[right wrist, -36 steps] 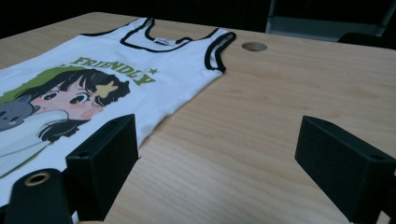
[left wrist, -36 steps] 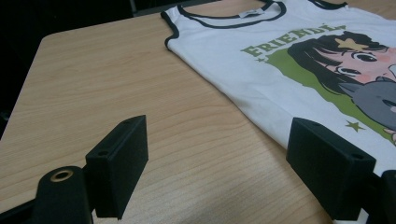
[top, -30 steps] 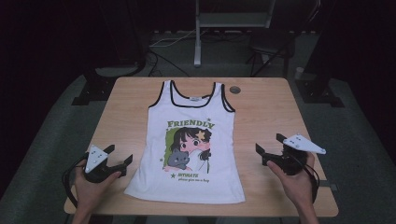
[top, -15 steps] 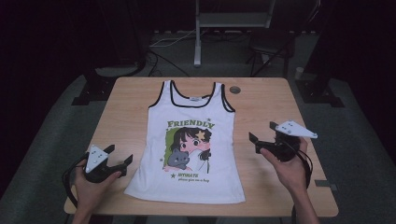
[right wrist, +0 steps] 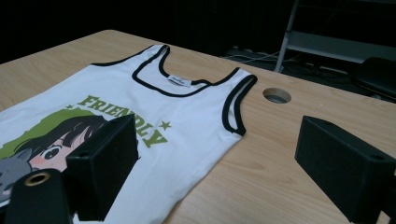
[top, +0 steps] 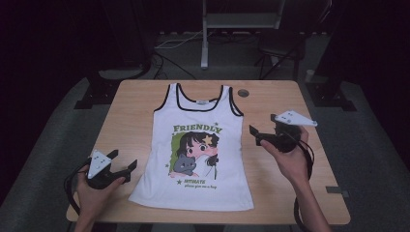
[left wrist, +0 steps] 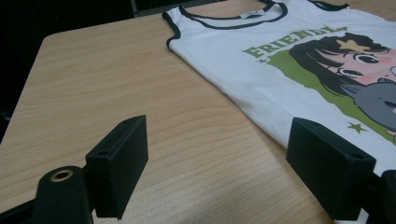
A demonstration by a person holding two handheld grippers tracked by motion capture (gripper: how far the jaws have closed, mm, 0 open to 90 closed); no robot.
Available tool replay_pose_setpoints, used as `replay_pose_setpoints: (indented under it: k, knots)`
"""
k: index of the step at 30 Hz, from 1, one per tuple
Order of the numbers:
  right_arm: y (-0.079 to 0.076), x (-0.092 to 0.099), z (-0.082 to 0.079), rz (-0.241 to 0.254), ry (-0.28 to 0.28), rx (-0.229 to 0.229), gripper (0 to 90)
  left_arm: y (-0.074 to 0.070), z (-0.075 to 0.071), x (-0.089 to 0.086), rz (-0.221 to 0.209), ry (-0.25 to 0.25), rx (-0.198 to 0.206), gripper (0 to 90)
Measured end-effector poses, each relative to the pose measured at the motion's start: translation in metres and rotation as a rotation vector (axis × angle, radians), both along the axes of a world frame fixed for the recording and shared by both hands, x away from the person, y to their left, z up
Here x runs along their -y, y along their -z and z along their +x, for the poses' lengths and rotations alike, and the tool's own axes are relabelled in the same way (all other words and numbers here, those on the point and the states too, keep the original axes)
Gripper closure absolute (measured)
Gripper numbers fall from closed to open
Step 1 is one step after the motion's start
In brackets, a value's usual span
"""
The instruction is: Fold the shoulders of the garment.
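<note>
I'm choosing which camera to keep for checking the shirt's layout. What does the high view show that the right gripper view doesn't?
High view alone: the whole tank top down to its bottom hem, the left gripper open beside its lower corner, and both hands. Right gripper view alone: a close look at the neck label and the black-trimmed armhole. Both: the shirt lying flat, its FRIENDLY print, the round table hole, and the right gripper open.

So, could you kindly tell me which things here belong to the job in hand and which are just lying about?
In the job:
- white tank top, spread flat on the table
- left gripper, fingers open, beside the hem's left corner
- right gripper, fingers open, beside the top's right edge

Lying about:
- round cable hole in the tabletop
- metal stand and cables on the floor behind
</note>
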State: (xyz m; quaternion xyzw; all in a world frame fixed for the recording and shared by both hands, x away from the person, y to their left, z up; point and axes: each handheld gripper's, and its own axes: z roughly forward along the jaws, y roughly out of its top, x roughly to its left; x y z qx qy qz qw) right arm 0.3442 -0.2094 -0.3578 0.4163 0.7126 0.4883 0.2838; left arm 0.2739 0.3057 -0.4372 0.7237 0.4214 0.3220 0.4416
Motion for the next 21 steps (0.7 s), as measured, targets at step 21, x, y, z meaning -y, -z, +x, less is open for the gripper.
replay_pose_setpoints:
  k: [21]
  knots:
    - [-0.009, -0.029, 0.050, -0.017, -0.027, -0.045, 12.6, 0.000, 0.000, 0.001, 0.011, 0.005, 0.006, 20.6]
